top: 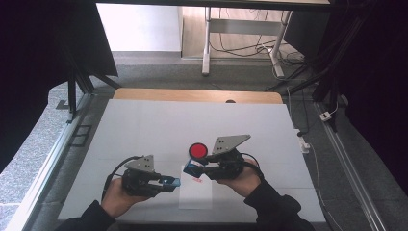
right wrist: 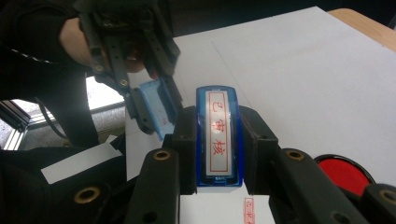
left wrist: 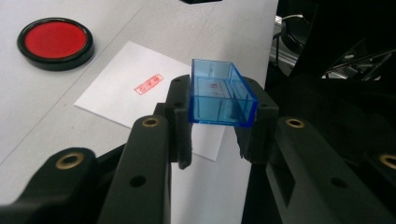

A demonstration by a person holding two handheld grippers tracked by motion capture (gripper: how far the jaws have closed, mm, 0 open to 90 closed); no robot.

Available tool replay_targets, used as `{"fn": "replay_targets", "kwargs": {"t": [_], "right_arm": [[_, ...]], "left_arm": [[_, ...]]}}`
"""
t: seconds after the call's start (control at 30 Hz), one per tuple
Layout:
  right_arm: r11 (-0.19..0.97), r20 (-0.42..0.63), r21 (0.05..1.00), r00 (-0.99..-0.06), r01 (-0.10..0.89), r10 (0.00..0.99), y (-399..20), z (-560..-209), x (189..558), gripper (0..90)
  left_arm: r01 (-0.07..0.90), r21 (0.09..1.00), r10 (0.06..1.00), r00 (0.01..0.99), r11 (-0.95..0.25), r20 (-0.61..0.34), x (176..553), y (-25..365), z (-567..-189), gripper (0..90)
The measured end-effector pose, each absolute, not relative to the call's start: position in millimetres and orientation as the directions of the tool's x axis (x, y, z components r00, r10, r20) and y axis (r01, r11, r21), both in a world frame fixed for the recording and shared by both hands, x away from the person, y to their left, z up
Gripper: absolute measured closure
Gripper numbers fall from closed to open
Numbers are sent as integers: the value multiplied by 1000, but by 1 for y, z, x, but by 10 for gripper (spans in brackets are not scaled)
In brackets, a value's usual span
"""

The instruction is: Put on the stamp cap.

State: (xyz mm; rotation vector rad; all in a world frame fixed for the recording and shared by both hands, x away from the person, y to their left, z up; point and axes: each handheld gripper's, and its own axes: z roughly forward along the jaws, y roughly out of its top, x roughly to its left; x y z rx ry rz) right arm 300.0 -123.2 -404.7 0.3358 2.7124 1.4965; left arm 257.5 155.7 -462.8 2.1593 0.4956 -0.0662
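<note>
Right, you're gripping the blue stamp (right wrist: 218,140) firmly in your right gripper (top: 201,169), just over the white paper (left wrist: 140,74), while your left gripper (top: 169,183) is clamping the clear blue cap (left wrist: 219,95) off to the side. The red imprint (left wrist: 148,84) is already sitting on the sheet — so the stamping looks done. What's remaining, I'd judge, is bringing cap and stamp together — the red ink pad (left wrist: 55,42) is waiting just beyond the paper.

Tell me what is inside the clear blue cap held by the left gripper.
The blue cap in the left gripper looks hollow and empty; faint red marks show through its clear walls. Its lower sides are covered by the gripper's pads.
</note>
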Motion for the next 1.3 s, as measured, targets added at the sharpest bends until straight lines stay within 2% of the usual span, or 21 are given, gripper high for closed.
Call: {"fn": "replay_targets", "kwargs": {"t": [0.67,1.3], "right_arm": [[470,109,867,-984,164,142,-126,-398,299,707],[479,137,865,-989,151,63,-119,-401,295,708]], "left_arm": [[284,809,141,959,-515,-247,292,136,-460,685],[238,828,15,963,-508,-268,296,130,-464,688]]}}
